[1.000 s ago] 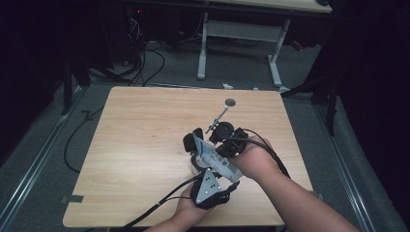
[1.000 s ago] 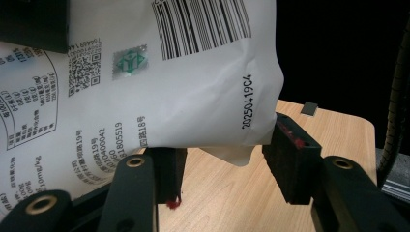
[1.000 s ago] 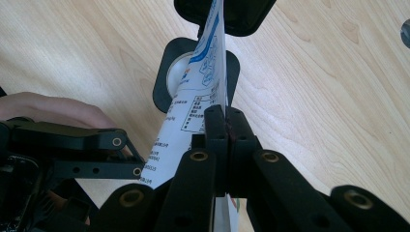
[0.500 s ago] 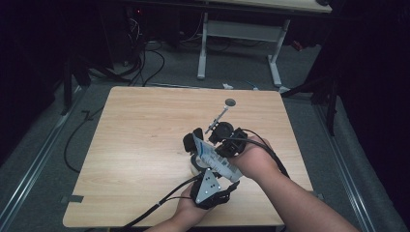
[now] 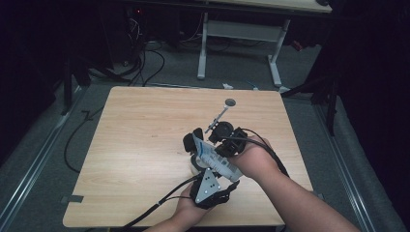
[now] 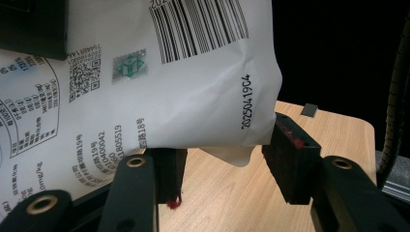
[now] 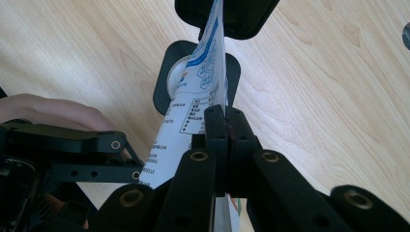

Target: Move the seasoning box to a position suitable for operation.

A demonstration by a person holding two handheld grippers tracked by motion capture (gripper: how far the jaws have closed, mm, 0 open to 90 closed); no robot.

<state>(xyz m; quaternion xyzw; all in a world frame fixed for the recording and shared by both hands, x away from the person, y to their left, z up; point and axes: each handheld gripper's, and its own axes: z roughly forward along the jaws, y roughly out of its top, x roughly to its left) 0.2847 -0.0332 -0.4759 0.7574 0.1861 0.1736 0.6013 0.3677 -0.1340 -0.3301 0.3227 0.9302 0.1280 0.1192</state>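
A person leans over the wooden table [image 5: 145, 145] with a gripper in each hand, and between the two tools hangs a white printed pouch [image 5: 215, 159] — barcode, QR code and a date stamp plain to see in the left gripper view [image 6: 183, 87]. The right gripper [image 7: 226, 123] has its jaws pinched tight together on the thin edge of the pouch; in the right gripper view the pads meet with just the sheet of packaging between them. In the high view that gripper [image 5: 212, 145] sits near the middle of the table, a little toward the person's side, with its cable looping back over the hand.

The left gripper [image 6: 222, 159] stands partly open around the lower corner of the pouch. Its right pad [image 6: 290, 154] touches the pouch's side edge, while the left pad [image 6: 167, 169] sits under the bottom edge — whether both pads truly press on it I cannot tell. From above, this gripper [image 5: 205, 174] is just beside the right one, close to the near table edge, with its grey three-cornered plate facing up.

Farther off on the table lies a small round grey disc [image 5: 230, 102], and beneath the pouch rests a black-rimmed round object [image 7: 169, 79].
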